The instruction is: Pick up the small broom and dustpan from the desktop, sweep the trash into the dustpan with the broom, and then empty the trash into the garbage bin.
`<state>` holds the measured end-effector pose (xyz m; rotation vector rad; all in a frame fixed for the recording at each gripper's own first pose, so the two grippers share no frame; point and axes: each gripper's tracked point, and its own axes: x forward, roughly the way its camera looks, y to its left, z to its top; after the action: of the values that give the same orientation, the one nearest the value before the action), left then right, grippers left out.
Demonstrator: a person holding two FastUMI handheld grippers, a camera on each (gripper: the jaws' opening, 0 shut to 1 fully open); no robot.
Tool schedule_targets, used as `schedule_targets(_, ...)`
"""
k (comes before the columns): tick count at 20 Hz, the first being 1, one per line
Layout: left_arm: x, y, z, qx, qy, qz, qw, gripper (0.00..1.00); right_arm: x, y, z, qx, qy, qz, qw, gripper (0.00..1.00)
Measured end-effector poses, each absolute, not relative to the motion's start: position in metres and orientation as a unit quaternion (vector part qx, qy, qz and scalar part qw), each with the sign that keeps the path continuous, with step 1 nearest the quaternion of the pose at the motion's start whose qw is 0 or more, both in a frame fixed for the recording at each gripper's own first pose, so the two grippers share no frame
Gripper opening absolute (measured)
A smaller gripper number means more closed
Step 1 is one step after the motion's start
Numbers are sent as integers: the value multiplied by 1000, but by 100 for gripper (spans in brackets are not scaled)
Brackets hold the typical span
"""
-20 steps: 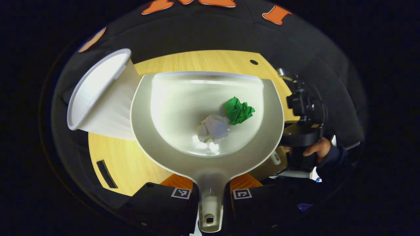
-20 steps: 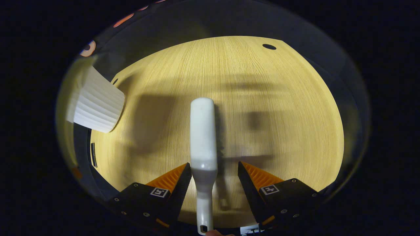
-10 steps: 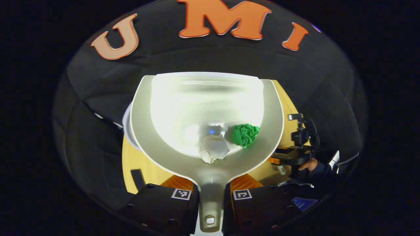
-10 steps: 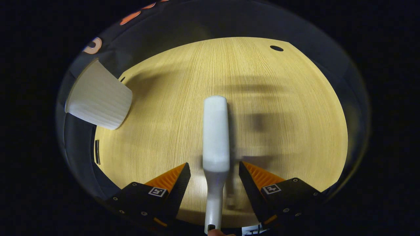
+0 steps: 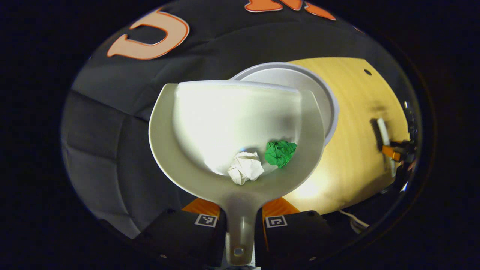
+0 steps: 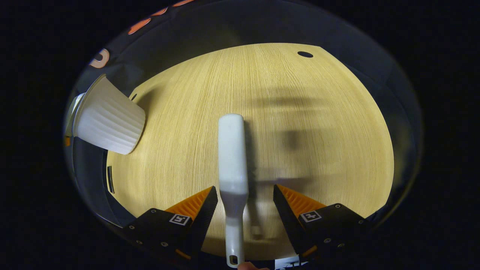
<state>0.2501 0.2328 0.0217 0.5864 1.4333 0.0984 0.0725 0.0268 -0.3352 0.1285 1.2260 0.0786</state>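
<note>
My left gripper [image 5: 241, 205] is shut on the handle of the pale dustpan [image 5: 187, 165], which it holds up off the table. A white paper ball [image 5: 245, 167] and a green paper ball [image 5: 280, 152] lie at the back of the pan, near the handle. The white bin's open rim [image 5: 326, 97] shows just behind the pan's front lip, at its right. My right gripper [image 6: 244, 189] stands open over the table. The white broom [image 6: 232, 150] lies between its fingers, close to the left one and apart from the right one.
The wooden table [image 6: 300, 123] spreads out under the broom, with a small round hole [image 6: 305, 54] at its far right. The ribbed white bin [image 6: 107, 122] stands at the table's far left corner. In the left gripper view the broom [image 5: 380, 131] is far to the right.
The left gripper has swung round with the dustpan, so the bin's rim now shows behind the pan's lip. Both paper balls stay in the pan. The broom has shifted slightly left between the right fingers.
</note>
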Motion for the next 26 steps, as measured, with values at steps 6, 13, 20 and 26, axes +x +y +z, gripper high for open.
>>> schedule_targets(6, 259, 287, 54, 528, 581, 30, 618, 32, 72, 31, -334, 67, 575, 36, 815, 92)
schedule_targets(13, 264, 333, 55, 667, 483, 55, 564, 31, 71, 28, -330, 72, 572, 33, 817, 92)
schedule_targets(20, 217, 289, -39, 359, 540, 30, 761, 31, 66, 33, -323, 77, 570, 45, 817, 92)
schedule_targets(26, 202, 180, -62, 137, 547, -45, 825, 31, 61, 39, -313, 78, 562, 49, 822, 92)
